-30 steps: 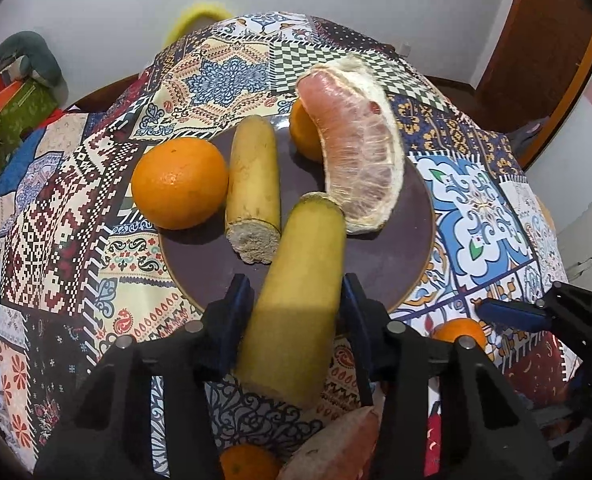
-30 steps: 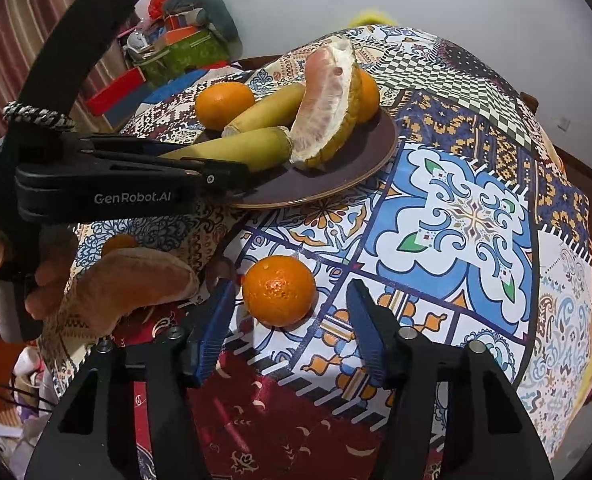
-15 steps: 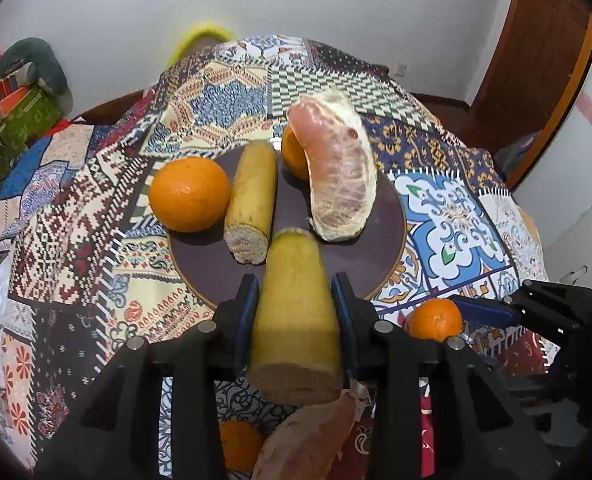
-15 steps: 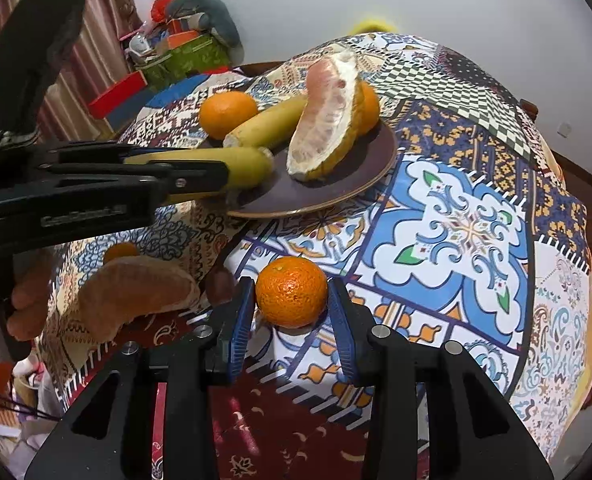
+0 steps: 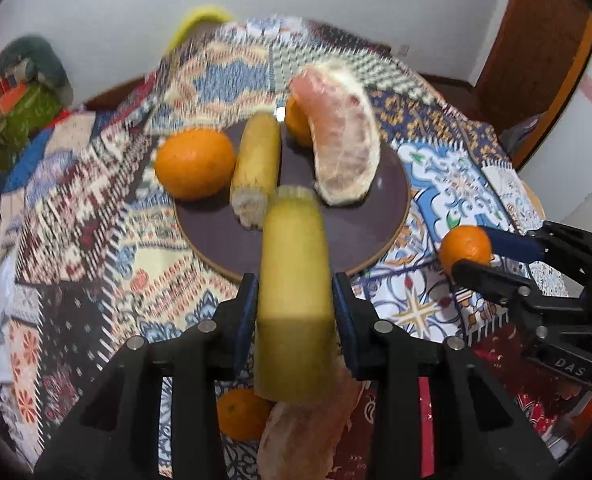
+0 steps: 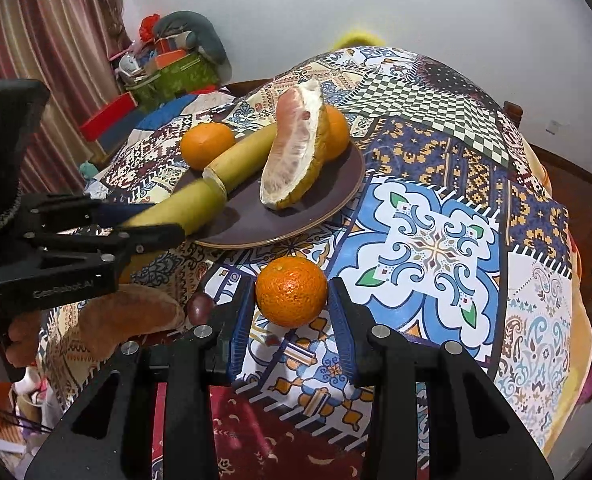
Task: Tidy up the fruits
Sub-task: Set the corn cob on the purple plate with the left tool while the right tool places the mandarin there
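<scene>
While the left gripper (image 5: 294,308) clamps a banana piece (image 5: 294,280) above the plate (image 5: 376,220), the right gripper (image 6: 292,312) pinches a mandarin (image 6: 291,291).

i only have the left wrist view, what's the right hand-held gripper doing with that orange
Observer: The right hand-held gripper has a finger on each side of the orange, closed on it.
Operator: is it lifted yet
Observer: Cannot tell; it sits low over the tablecloth, near the plate.
Operator: anything near it i can't see
Observer: A small dark round fruit lies just left of that gripper's left finger.
Operator: and my banana
Observer: From the right, the banana piece in the left hand-held gripper has its far end over the plate.
</scene>
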`<control>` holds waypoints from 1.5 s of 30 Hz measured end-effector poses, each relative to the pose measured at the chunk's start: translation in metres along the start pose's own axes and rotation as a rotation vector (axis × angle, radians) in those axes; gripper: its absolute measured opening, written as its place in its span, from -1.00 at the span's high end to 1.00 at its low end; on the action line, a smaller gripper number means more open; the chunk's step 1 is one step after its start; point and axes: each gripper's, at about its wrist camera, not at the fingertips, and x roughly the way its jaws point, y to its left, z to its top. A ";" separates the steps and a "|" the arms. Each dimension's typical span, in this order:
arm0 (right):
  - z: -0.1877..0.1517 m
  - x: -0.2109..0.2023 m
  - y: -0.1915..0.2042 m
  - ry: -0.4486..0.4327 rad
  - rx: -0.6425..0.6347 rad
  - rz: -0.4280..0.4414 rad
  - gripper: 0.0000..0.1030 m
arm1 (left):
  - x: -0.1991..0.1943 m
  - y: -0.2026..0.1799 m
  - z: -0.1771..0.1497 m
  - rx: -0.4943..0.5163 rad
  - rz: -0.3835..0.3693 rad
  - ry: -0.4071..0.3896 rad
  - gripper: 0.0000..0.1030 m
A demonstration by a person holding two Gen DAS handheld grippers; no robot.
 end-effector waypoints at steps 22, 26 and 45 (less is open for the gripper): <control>0.022 0.000 -0.017 -0.049 0.009 -0.033 0.33 | -0.003 0.007 0.018 -0.060 -0.035 -0.042 0.28; 0.035 0.003 -0.021 -0.067 0.006 -0.047 0.33 | -0.009 0.005 0.031 -0.055 -0.040 -0.073 0.29; 0.080 0.047 -0.042 -0.034 0.029 -0.034 0.33 | 0.034 0.012 0.091 -0.110 -0.049 -0.085 0.29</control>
